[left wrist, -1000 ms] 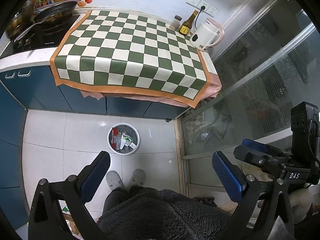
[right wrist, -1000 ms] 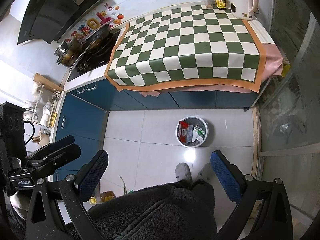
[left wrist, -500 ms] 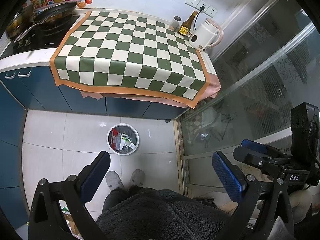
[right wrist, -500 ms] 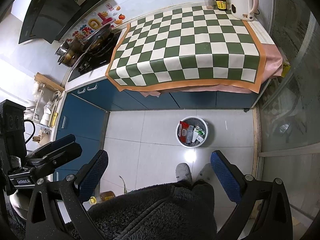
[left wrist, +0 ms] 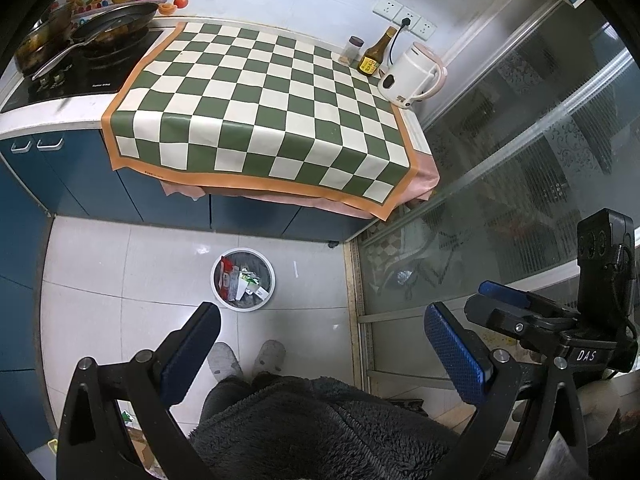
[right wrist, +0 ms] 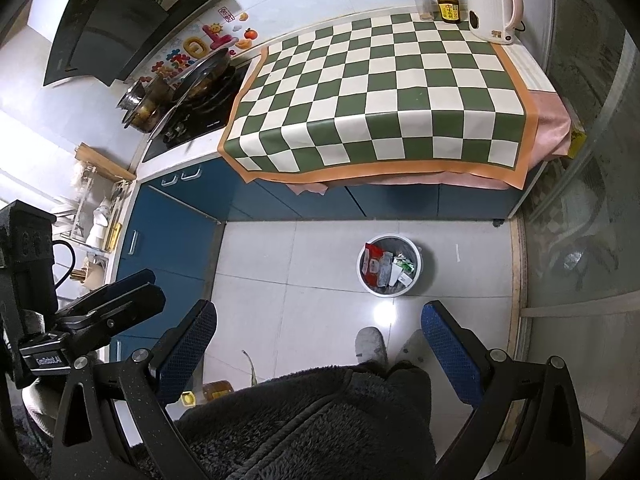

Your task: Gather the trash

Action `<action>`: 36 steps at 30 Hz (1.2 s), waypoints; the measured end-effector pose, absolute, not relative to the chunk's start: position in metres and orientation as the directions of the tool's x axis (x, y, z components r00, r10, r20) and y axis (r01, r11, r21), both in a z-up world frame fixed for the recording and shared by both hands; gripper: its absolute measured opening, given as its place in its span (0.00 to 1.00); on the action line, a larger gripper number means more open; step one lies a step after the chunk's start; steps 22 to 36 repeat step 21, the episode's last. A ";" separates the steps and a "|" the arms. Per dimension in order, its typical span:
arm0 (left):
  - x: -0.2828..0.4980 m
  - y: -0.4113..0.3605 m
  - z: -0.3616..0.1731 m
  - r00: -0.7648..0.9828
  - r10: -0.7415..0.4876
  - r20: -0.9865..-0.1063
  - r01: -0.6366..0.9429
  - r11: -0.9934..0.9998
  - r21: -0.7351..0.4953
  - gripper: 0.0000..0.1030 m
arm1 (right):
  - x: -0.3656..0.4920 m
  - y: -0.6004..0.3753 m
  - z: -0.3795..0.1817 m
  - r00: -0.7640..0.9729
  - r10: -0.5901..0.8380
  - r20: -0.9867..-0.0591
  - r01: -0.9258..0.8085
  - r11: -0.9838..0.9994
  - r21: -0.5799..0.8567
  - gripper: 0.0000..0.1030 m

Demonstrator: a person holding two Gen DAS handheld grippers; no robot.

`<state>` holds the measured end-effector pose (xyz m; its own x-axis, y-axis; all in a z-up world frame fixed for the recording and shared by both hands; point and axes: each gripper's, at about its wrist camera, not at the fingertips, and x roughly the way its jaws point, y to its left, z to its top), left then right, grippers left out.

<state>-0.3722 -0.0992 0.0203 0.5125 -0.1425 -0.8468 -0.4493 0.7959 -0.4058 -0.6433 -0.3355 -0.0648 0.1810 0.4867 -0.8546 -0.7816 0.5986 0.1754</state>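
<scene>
Leftmost in the left wrist view, a frying pan (left wrist: 116,24) sits on the black stove (left wrist: 76,68), and beside it the table (left wrist: 60,114) carries a green-and-white checkered cloth (left wrist: 256,108) whose orange border hangs over the blue cabinet fronts. At the cloth's far right corner stand a small jar (left wrist: 352,49), a brown bottle (left wrist: 374,56) and a white kettle (left wrist: 412,78) — the three close together, the kettle nearest the glass door.

Down on the tiled floor, the white trash bin (left wrist: 224,300) stands just in front of the cabinets, holding wrappers (left wrist: 240,282), among them a red packet and a green-printed one. A person's two grey slippers (left wrist: 248,360) are planted near the bin, with a dark fleecy garment below them.

Closer in, the left gripper (left wrist: 320,344) hangs above the floor with its blue-padded fingers (left wrist: 456,356) spread wide and nothing between them. Farther right, the right gripper (right wrist: 318,346) shows the same in its own view — fingers (right wrist: 450,352) wide apart, empty, the bin (right wrist: 416,276) visible between and beyond them. From each view the other gripper's black body appears at the edge of the frame.
</scene>
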 end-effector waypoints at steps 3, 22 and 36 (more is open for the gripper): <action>-0.374 -0.097 0.021 0.513 -0.140 -0.847 -0.448 0.798 -0.404 1.00 | -0.643 -0.336 -0.065 0.178 0.488 -0.855 -0.782 0.598 0.179 1.00; -0.378 -0.093 0.021 0.516 -0.139 -0.845 -0.444 0.801 -0.403 1.00 | -0.646 -0.336 -0.065 0.177 0.493 -0.852 -0.784 0.594 0.181 1.00; -0.378 -0.093 0.021 0.516 -0.139 -0.845 -0.444 0.801 -0.403 1.00 | -0.646 -0.336 -0.065 0.177 0.493 -0.852 -0.784 0.594 0.181 1.00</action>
